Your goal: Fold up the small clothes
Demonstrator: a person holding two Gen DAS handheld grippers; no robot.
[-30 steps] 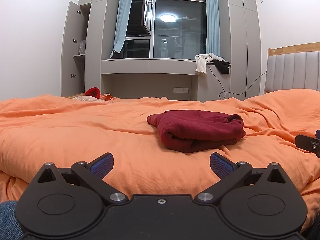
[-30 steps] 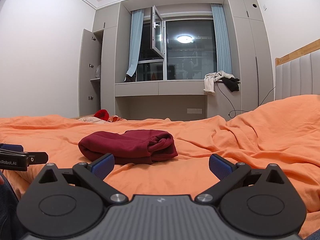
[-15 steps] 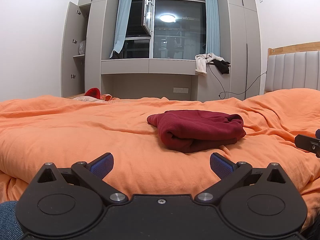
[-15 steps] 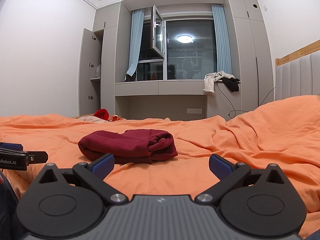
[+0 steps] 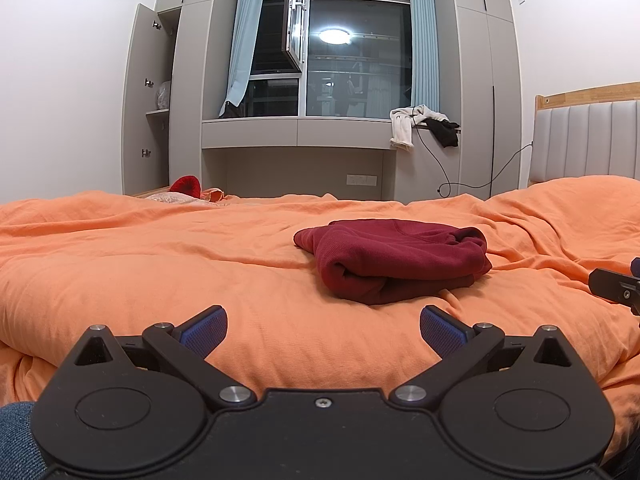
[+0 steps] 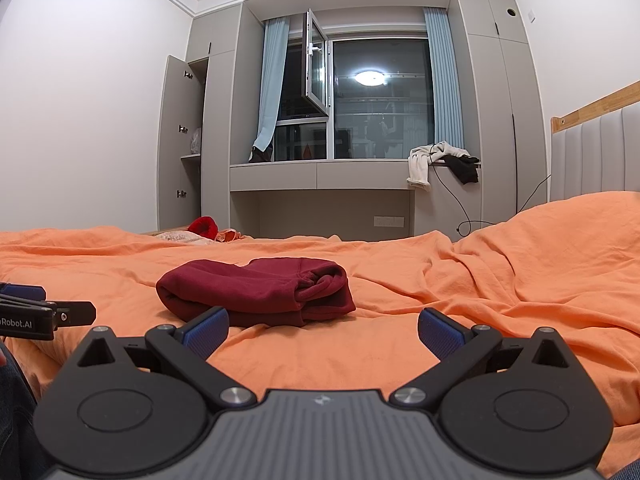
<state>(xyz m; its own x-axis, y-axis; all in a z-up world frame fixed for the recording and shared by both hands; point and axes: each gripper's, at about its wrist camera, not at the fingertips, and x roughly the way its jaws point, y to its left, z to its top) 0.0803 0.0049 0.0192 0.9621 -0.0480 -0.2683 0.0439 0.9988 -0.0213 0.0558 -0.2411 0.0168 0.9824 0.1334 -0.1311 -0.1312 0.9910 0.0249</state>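
left wrist: folded maroon garment (image 5: pixel 394 264) on bed (image 5: pixel 160 264) (grippers apart)

Both set low over the near edge of the bed (image 5: pixel 120 264), facing across it toward the window (image 5: pixel 352 72). Left view placed left of the garment (image 5: pixel 396 264), near it; right view placed right of the garment (image 6: pixel 256 292), equally near. Shared: garment, bed, window, headboard (image 6: pixel 592 160) right of the window. Each other's hand-held gripper glimpsed at frame edge.
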